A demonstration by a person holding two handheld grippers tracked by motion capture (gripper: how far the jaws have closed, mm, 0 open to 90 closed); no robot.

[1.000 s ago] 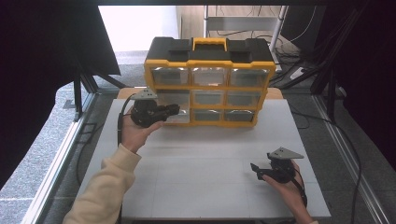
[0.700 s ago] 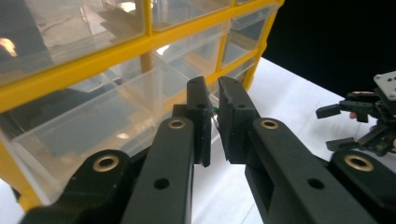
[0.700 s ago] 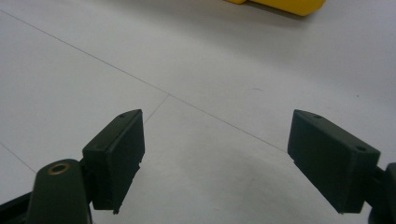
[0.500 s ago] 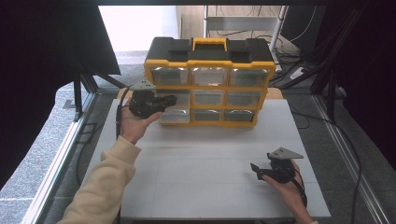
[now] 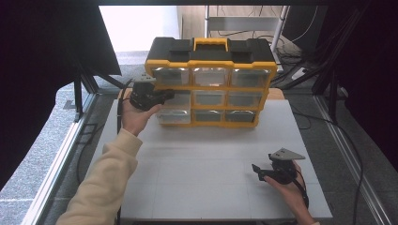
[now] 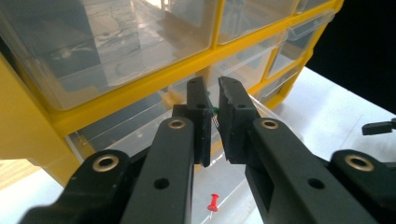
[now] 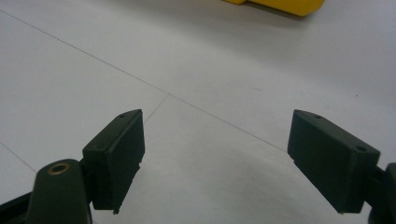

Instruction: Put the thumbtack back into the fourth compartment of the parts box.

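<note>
Left gripper view shows the left tongs (image 6: 212,100) pinching what seems a green pin, now raised to the yellow organizer's (image 5: 210,65) middle-left drawer (image 5: 174,99). Right tongs (image 5: 261,171) rest open on the bench (image 5: 206,164).

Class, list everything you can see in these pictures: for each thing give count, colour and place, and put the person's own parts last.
Drawer organiser: one, yellow frame, black top, yellow handle, clear drawers; far side of table.
Push pin: one, red; in the open clear drawer below the left gripper.
Small green item: one, pinched between the left gripper's jaws; too hidden to name.
Table: one, white.
Left gripper: one, black; at the organiser's left drawers, jaws closed.
Right gripper: one, black with grey plate; resting near right, jaws open.
Sleeve: one, cream; left arm.
</note>
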